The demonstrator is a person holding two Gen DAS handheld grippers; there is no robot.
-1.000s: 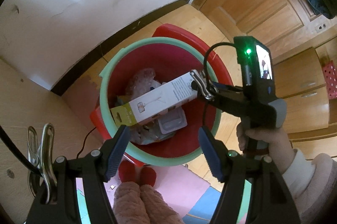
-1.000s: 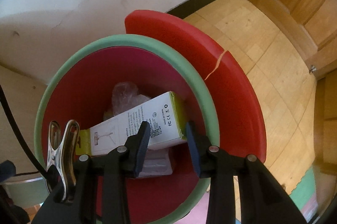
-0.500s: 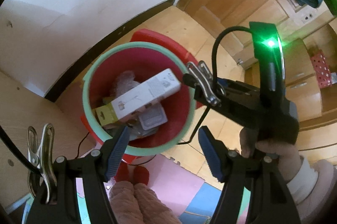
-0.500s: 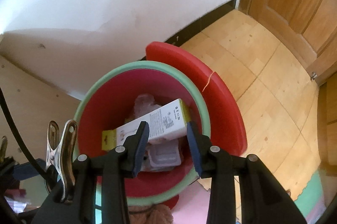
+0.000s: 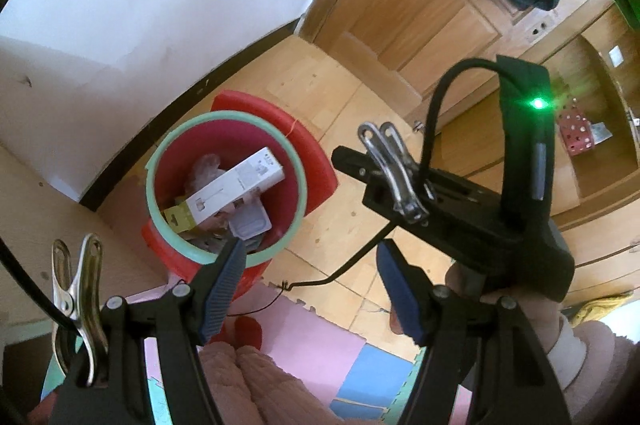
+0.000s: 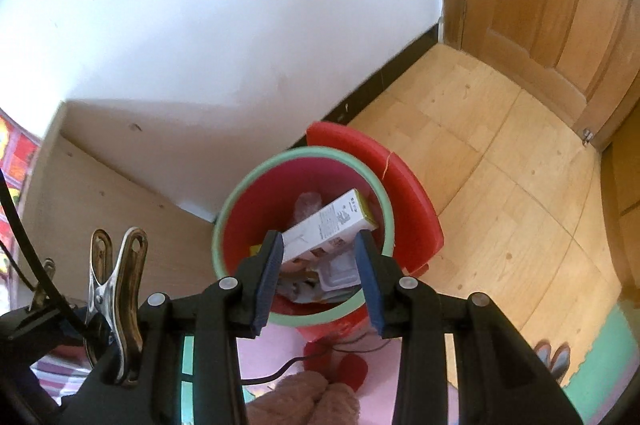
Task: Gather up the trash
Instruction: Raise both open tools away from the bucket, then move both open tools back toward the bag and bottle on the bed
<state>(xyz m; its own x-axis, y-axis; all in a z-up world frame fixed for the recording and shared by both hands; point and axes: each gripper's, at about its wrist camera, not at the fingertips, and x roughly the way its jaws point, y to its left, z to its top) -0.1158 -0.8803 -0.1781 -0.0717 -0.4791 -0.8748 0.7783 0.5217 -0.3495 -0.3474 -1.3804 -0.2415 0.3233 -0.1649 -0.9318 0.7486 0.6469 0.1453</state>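
A red trash bin with a green rim (image 5: 158, 155) (image 6: 240, 193) stands on the floor by the wall. A long white box with a yellow end (image 5: 234, 191) (image 6: 332, 223) lies slanted inside it on crumpled plastic and a clear tray (image 5: 250, 225). My left gripper (image 5: 308, 289) is open and empty, high above the bin's near side. My right gripper (image 6: 318, 281) is open and empty, above the bin; its body (image 5: 460, 209) shows in the left wrist view, off to the bin's right.
The bin's red lid (image 5: 308, 153) (image 6: 404, 193) hangs open behind it. White wall and black skirting lie behind, a wooden door (image 6: 560, 5) to the right. A wooden board (image 6: 100, 201) stands left of the bin. Pink slippers (image 5: 248, 385) and foam mats lie below.
Both grippers rose away from the bin, which now looks smaller. The right gripper let go of the white box, and it stays lying in the bin.
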